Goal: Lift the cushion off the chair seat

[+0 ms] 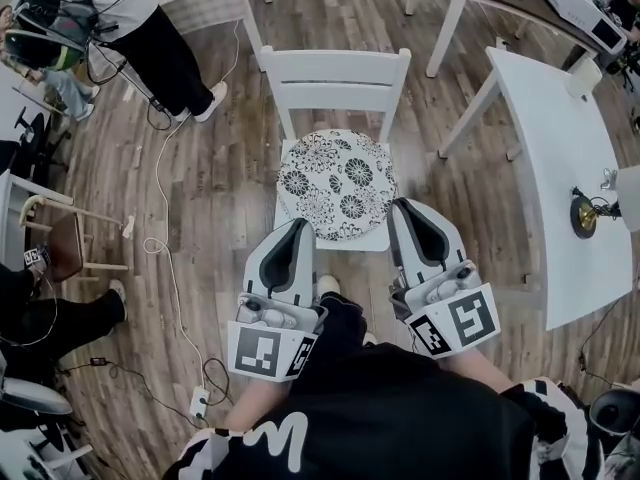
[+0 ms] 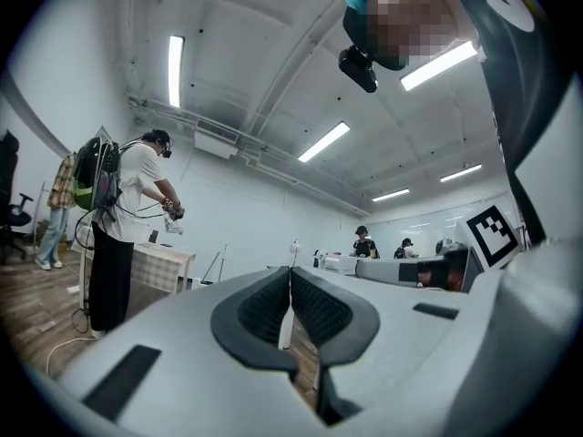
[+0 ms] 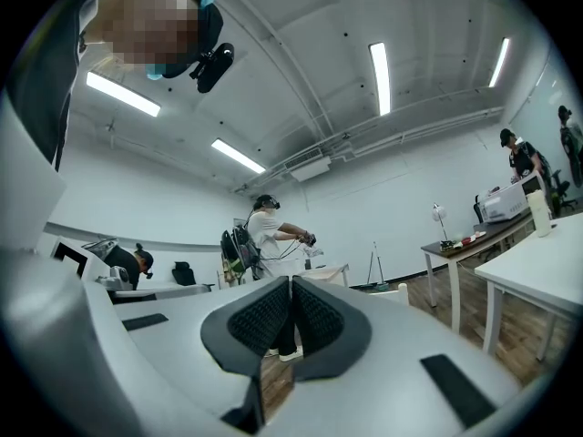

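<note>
A round white cushion with a black flower print (image 1: 338,183) lies on the seat of a white wooden chair (image 1: 335,78) in the head view. Both grippers point level at the chair from its near side. My left gripper (image 1: 302,225) has its tip at the cushion's near left edge, and my right gripper (image 1: 403,206) has its tip at the cushion's near right edge. Whether either tip touches the cushion cannot be told. In the left gripper view the jaws (image 2: 290,279) are pressed together with nothing between them. The right gripper (image 3: 290,286) looks the same in its own view. Neither gripper view shows the cushion.
A white table (image 1: 560,138) stands close on the right with a small brass object (image 1: 583,216) on it. A person (image 1: 150,38) stands at the back left. A white cable (image 1: 165,258) and a power strip (image 1: 198,401) lie on the wooden floor at left.
</note>
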`<state>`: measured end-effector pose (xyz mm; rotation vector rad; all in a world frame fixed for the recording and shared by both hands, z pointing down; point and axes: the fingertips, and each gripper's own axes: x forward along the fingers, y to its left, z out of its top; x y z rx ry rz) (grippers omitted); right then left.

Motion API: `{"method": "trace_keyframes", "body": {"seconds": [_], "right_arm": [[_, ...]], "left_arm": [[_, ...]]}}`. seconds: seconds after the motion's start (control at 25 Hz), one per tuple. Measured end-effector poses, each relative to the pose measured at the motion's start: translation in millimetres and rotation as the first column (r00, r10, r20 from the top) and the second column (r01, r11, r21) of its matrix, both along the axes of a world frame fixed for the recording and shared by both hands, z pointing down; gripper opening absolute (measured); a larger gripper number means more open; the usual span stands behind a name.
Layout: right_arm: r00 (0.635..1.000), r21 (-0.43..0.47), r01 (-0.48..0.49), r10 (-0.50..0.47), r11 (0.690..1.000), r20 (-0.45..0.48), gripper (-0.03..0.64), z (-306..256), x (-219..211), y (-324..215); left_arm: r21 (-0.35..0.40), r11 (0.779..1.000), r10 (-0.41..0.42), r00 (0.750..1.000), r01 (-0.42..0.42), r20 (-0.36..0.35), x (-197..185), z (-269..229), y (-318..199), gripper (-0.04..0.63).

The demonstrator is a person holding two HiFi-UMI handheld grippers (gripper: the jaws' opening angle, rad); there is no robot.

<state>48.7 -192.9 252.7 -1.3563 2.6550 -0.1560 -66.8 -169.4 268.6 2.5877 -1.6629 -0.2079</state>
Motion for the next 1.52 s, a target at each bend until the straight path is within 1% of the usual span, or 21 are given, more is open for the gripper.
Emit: {"method": "trace_keyframes", "body": {"seconds": [0.44,0.64,0.76,0.84,0.92,1.04,1.2,1.36,1.52], "right_arm": [[0.997,0.002,-0.067,0.067,0.998,-0.024,0.026,-2.4,-20.6,-53.7],[0.994,0.001,-0.1,0.1,0.995,-0.032,0.026,4.1,-28.4,-68.4],[0.993,0.011,-0.109,0.109,0.994,-0.033,0.026,9.2,-29.7,-77.5],[0.995,0.027,-0.095,0.096,0.995,-0.032,0.026,11.6,-32.1,-82.1],[0.996,0.024,-0.082,0.083,0.996,-0.043,0.026,16.8,-33.7,-85.6],[0.997,-0.011,-0.055,0.055,0.998,-0.057,0.028,31.8,-37.0,-95.3],[0.995,-0.055,-0.017,0.012,0.998,-0.098,0.028,55.7,-44.7,-103.5],[0.993,-0.114,0.021,-0.034,0.993,-0.117,0.028,81.5,-52.2,-110.4],[0.987,-0.16,0.061,-0.084,0.985,-0.136,0.031,110.6,-62.0,-115.4]], "left_arm": [[0.013,0.998,0.053,0.999,-0.053,0.004,-25.2,-5.3,-62.7,0.008],[0.01,0.996,0.091,0.996,-0.092,0.007,-31.7,-1.1,-80.5,0.008],[0.01,0.995,0.101,0.995,-0.101,0.012,-34.2,3.3,-90.7,0.007],[0.001,0.995,0.099,0.995,-0.099,0.009,-37.2,7.9,-96.5,0.008],[-0.016,0.995,0.1,0.995,-0.099,0.007,-38.7,13.8,-99.8,0.007],[-0.037,0.994,0.099,0.995,-0.099,0.008,-38.7,23.8,-107.6,0.007],[-0.058,0.994,0.094,0.996,-0.094,-0.002,-37.4,34.2,-112.8,0.007],[-0.065,0.993,0.096,0.995,-0.096,-0.003,-32.9,40.7,-118.3,0.007],[-0.089,0.993,0.079,0.997,-0.079,-0.001,-35.2,54.1,-123.2,0.006]]}}
